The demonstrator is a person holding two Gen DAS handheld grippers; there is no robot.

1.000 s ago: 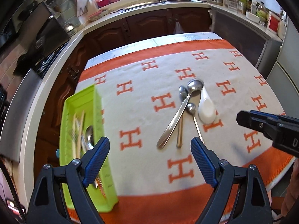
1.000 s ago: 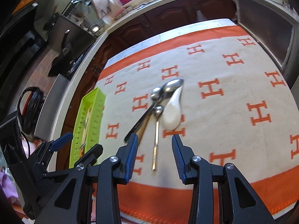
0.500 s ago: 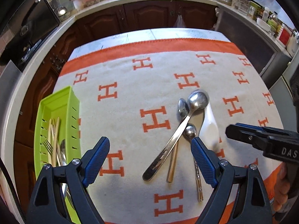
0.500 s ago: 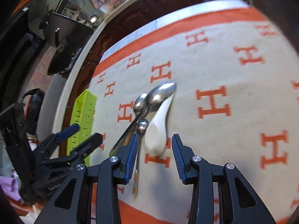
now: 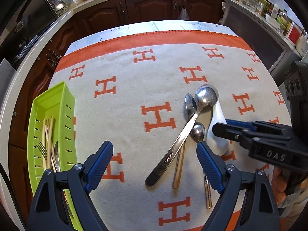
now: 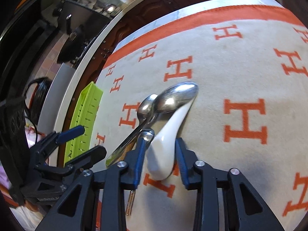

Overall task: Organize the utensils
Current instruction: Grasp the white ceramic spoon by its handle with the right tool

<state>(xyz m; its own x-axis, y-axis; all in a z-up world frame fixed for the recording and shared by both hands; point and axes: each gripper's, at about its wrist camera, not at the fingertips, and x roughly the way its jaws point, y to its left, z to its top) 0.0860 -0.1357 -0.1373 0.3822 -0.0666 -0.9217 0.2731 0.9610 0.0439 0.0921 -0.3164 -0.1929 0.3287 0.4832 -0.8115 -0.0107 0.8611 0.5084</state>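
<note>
Right tongs [image 6: 159, 158] sit low over the white ceramic spoon [image 6: 163, 154], one blue pad on each side of its bowl end. Jaws are closing w/ the spoon between them; a thin gap shows on both sides, so no grip yet. In the left wrist view the right tongs [image 5: 229, 128] come in from 3 o'clock, tips over the same white spoon [image 5: 217, 127].

Left tongs [image 5: 154, 165] hang wide apart above the cloth, nothing between them. From the right wrist view they [image 6: 84, 140] show at 9 o'clock, also spread, beside the tray.

Utensil pile lies right of centre on the counter, on a cream cloth [image 5: 134, 80] w/ orange H marks and orange border. Big steel spoon [image 5: 184, 134] runs diagonal, bowl at 1 o'clock, handle end at 7 o'clock; it crosses over a smaller spoon w/ a gold-tone handle [image 5: 182, 144]. A small round-bowl spoon [image 5: 198, 130] lies just beside, its thin handle going toward 6 o'clock, partly hidden by a left pad. The white spoon's handle tip goes under the big spoon's bowl.

Green slotted tray [image 5: 63, 105] stands at 9 o'clock by the cloth's edge, well apart from the pile. Inside: chopsticks [image 5: 48, 130], a fork [image 5: 41, 148] and one spoon [image 5: 56, 154], partly hidden.

A person's hand [image 5: 279, 186] holds the right tool at 4 o'clock.
</note>
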